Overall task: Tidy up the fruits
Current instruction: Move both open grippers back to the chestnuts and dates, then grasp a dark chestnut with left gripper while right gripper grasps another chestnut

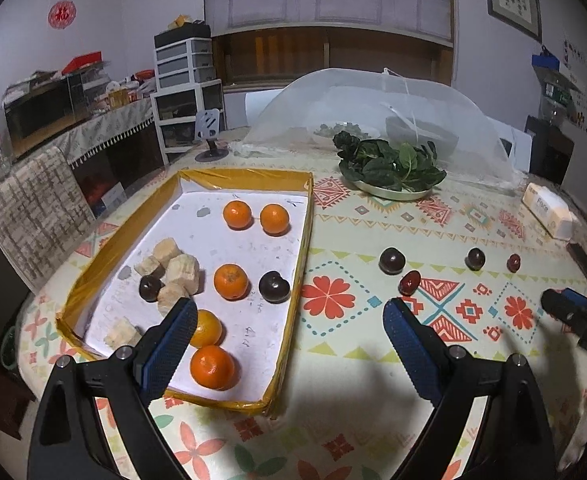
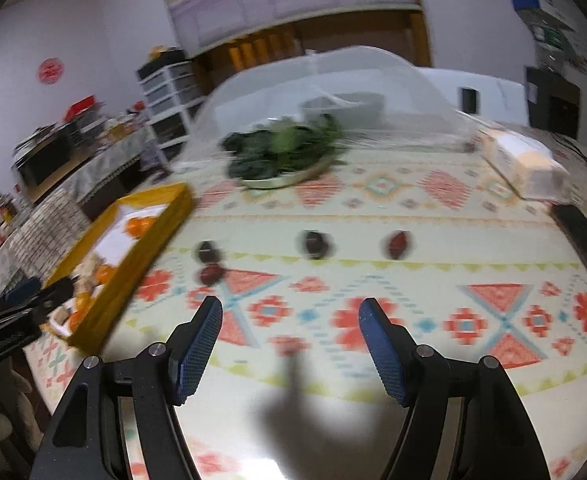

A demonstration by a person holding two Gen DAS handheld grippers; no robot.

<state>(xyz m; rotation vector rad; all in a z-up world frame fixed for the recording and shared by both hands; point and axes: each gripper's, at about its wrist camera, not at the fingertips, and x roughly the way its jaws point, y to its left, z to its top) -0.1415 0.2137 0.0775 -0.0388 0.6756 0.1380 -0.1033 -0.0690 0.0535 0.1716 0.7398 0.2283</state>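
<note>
1. Patterned cloth (image 1: 373, 240) is covering the table, with a mesh dome (image 1: 373, 112) and a plate of greens (image 1: 393, 168) sitting at the far side.
2. A yellow-edged tray (image 1: 297, 248) is lying on the left part of the cloth, holding five oranges: two (image 1: 237, 214) (image 1: 274, 219) at the back, one (image 1: 231, 281) in the middle, and two (image 1: 212, 367) (image 1: 207, 328) near the front.
3. Pale chunks (image 1: 175, 268) are clustering on the tray's left side, with a dark fruit (image 1: 150, 288) touching them and another dark fruit (image 1: 274, 286) lying just beside the middle orange.
4. Four small fruits are lying loose on the cloth right of the tray: a dark one (image 1: 392, 260), a red one (image 1: 409, 282) just beside it, another dark one (image 1: 475, 259), and a small red one (image 1: 513, 263) farthest right.
5. The left gripper (image 1: 289, 320) is hovering over the tray's near right edge, its jaws standing spread wide with nothing between them.
6. The right gripper (image 2: 291, 312) is hovering above bare cloth, short of the loose fruits, its jaws likewise spread and holding nothing; this view is blurring.
7. A wrapped white pack (image 1: 547, 210) is lying near the table's right edge.
</note>
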